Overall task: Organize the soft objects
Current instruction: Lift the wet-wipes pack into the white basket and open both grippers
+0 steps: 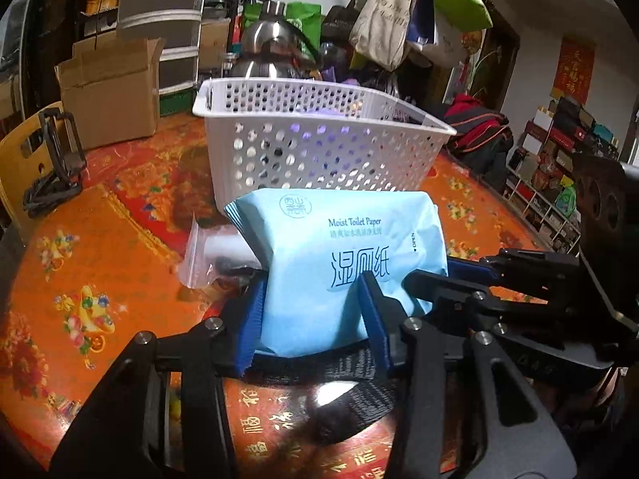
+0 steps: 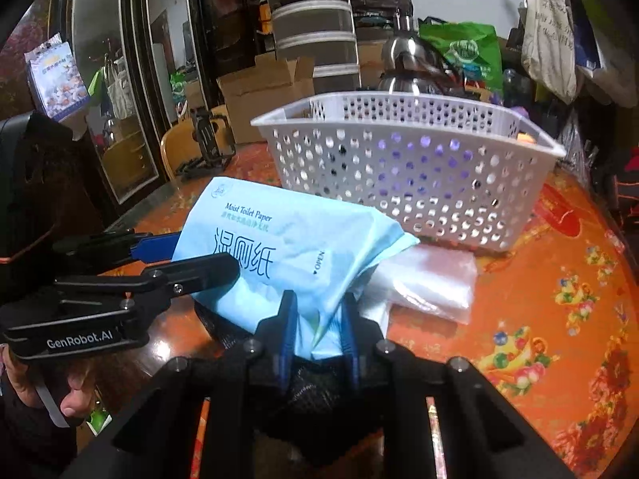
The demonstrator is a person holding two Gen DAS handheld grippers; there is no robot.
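A light blue pack of moist toilet paper (image 1: 339,263) is held above the table in front of a white perforated basket (image 1: 315,147). My left gripper (image 1: 315,307) is shut on the pack's near end, blue pads on both sides. My right gripper (image 2: 317,319) is shut on the pack's (image 2: 279,247) crumpled corner. In the right wrist view the left gripper (image 2: 191,259) comes in from the left onto the pack. The basket (image 2: 419,175) holds purple and orange items, only partly seen through its holes. A black strap (image 1: 339,395) lies under the pack.
A clear plastic zip bag (image 2: 427,279) lies on the red-orange patterned table (image 2: 539,299) by the basket; it also shows in the left wrist view (image 1: 207,251). Behind the basket stand a steel kettle (image 1: 267,48), cardboard boxes (image 1: 116,88) and hanging bags. A wooden chair (image 1: 32,159) stands left.
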